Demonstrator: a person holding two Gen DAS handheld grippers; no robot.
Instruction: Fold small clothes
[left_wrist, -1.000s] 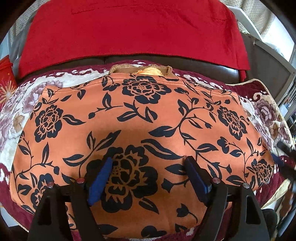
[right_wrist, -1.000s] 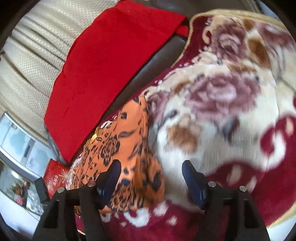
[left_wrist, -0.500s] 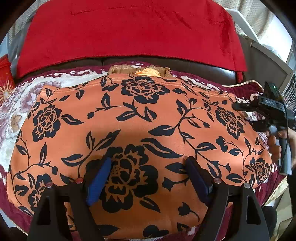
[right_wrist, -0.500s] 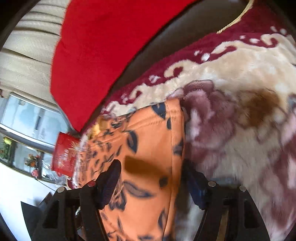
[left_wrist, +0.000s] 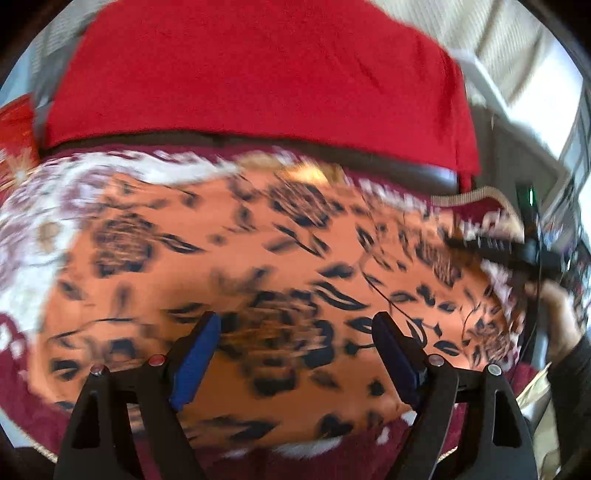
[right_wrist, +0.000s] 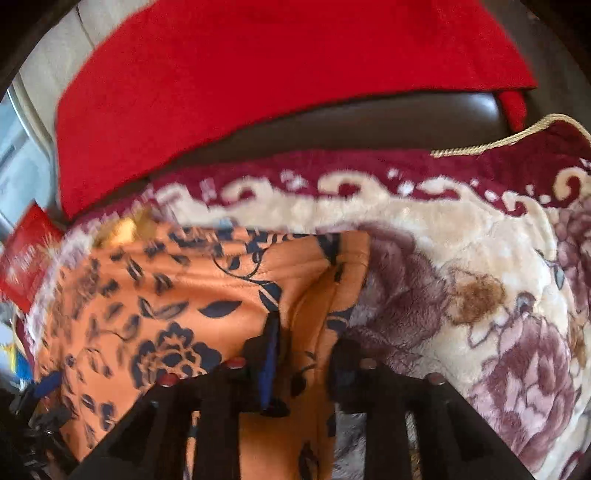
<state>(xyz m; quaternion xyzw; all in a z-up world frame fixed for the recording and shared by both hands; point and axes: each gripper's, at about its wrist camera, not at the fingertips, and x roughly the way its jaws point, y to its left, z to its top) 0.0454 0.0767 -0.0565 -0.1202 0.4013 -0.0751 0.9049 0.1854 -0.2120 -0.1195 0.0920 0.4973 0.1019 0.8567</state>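
Note:
An orange garment with black flowers (left_wrist: 258, 266) lies spread flat on a floral blanket. My left gripper (left_wrist: 295, 339) is open and empty, hovering over the garment's near middle; this view is blurred by motion. My right gripper (right_wrist: 303, 336) has its jaws drawn close on the garment's right edge (right_wrist: 314, 295), with a fold of orange cloth pinched between the blue pads (right_wrist: 269, 354). The right gripper also shows at the right of the left wrist view (left_wrist: 517, 254), held by a hand.
The cream, purple and maroon floral blanket (right_wrist: 461, 258) covers a dark sofa seat. A red cloth (left_wrist: 258, 74) hangs over the sofa back. A red packet (right_wrist: 26, 258) lies at the far left. A gold-corded blanket edge (right_wrist: 498, 140) runs at the right.
My right gripper swung over the garment's right edge and closed its jaws on the cloth. My left gripper shifted and tilted quickly, staying open over the garment.

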